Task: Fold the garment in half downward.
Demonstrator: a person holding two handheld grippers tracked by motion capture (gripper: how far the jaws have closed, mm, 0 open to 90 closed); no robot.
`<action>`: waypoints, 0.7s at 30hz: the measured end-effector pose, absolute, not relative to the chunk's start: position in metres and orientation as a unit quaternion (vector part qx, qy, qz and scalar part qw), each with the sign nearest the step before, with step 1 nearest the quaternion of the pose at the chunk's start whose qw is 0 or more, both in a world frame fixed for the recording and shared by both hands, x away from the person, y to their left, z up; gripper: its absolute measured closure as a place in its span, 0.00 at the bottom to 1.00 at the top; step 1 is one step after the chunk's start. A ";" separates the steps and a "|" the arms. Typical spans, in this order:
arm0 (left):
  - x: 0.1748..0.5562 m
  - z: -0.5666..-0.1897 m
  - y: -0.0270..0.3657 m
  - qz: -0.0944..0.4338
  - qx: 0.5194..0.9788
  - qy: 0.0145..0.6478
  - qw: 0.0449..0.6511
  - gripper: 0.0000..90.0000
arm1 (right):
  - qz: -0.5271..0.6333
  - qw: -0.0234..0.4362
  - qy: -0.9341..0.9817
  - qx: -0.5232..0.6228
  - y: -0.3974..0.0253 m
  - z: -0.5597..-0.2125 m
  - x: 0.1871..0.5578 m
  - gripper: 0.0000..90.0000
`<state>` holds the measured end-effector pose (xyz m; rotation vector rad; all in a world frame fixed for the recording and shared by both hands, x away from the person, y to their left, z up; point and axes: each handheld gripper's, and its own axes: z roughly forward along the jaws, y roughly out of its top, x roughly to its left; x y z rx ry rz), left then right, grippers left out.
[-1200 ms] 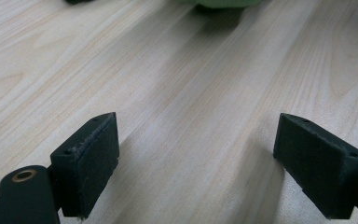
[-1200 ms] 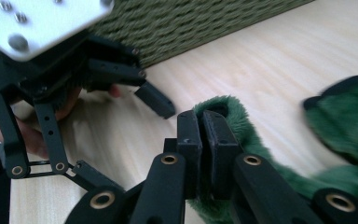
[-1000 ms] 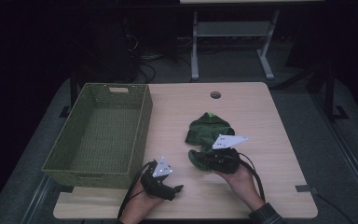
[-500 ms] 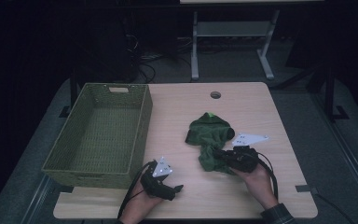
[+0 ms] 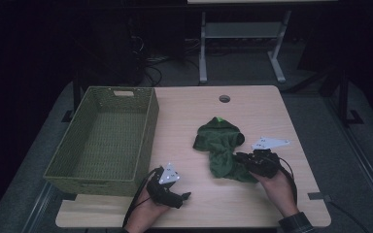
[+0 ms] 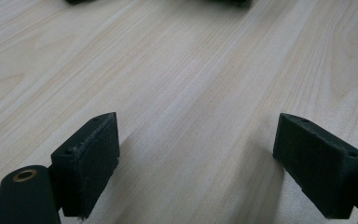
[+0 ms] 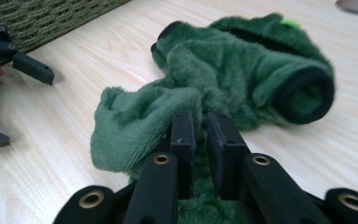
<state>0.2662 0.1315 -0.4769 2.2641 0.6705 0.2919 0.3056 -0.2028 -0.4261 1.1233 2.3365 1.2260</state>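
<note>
The work in hand looks like putting the green fleece garment away, and the basket serves best as the landmark for judging progress. The garment lies crumpled on the table, well apart from the basket on its right side, with nothing of it over the rim; the basket's woven floor holds nothing. So the first step, getting a hold, appears done: the right gripper has its jaws pinched together on a fold at the garment's near end, fleece bunched around and between them, while the rest of the cloth (a dark-edged cuff or opening and a small bright green tab among it) rests flat on the wood. In the high view the right gripper sits on the side of the garment away from the basket, low to the table, with no part of the cloth clearly raised. The left gripper is not engaged at all: its jaws stand wide apart over bare wood with nothing between them, and from above the left gripper rests close to the basket's near right corner, between basket and garment. What remains, as I judge it, is nearly everything: lifting the cloth, carrying it across to the basket, and letting it go inside.
</note>
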 end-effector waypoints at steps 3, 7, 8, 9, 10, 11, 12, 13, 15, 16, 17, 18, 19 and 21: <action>0.266 -0.477 0.131 0.114 0.881 0.264 0.375 0.15 | 0.441 0.144 0.801 0.378 -0.203 -0.420 0.303 0.96; 0.267 -0.477 0.131 0.114 0.881 0.265 0.375 0.16 | 0.457 0.148 0.801 0.358 -0.196 -0.415 0.303 1.00; 0.267 -0.477 0.131 0.114 0.881 0.265 0.375 0.16 | 0.454 0.146 0.803 0.357 -0.194 -0.416 0.305 1.00; 0.267 -0.477 0.131 0.113 0.881 0.265 0.375 0.16 | 0.449 0.144 0.806 0.358 -0.191 -0.419 0.308 1.00; 0.267 -0.477 0.131 0.113 0.882 0.263 0.373 0.16 | 0.443 0.140 0.810 0.358 -0.190 -0.423 0.311 1.00; 0.267 -0.477 0.131 0.113 0.882 0.263 0.373 0.16 | 0.435 0.135 0.813 0.362 -0.189 -0.428 0.315 1.00; 0.267 -0.477 0.131 0.113 0.882 0.263 0.373 0.16 | 0.431 0.127 0.814 0.368 -0.188 -0.431 0.317 1.00; 0.267 -0.477 0.131 0.113 0.882 0.263 0.373 0.16 | 0.406 0.116 0.826 0.372 -0.185 -0.442 0.323 1.00; 0.267 -0.477 0.131 0.111 0.882 0.265 0.374 0.16 | 0.399 0.109 0.829 0.375 -0.184 -0.446 0.324 1.00; 0.267 -0.477 0.131 0.111 0.882 0.265 0.374 0.16 | 0.391 0.106 0.834 0.375 -0.183 -0.450 0.325 1.00; 0.267 -0.477 0.131 0.112 0.882 0.265 0.374 0.16 | 0.385 0.104 0.837 0.375 -0.181 -0.453 0.326 1.00; 0.267 -0.477 0.131 0.112 0.882 0.265 0.374 0.16 | 0.380 0.099 0.839 0.376 -0.179 -0.455 0.327 1.00; 0.267 -0.477 0.131 0.112 0.882 0.265 0.374 0.16 | 0.378 0.097 0.840 0.376 -0.179 -0.457 0.327 1.00; 0.267 -0.477 0.131 0.112 0.882 0.265 0.374 0.16 | 0.370 0.093 0.845 0.374 -0.176 -0.461 0.328 1.00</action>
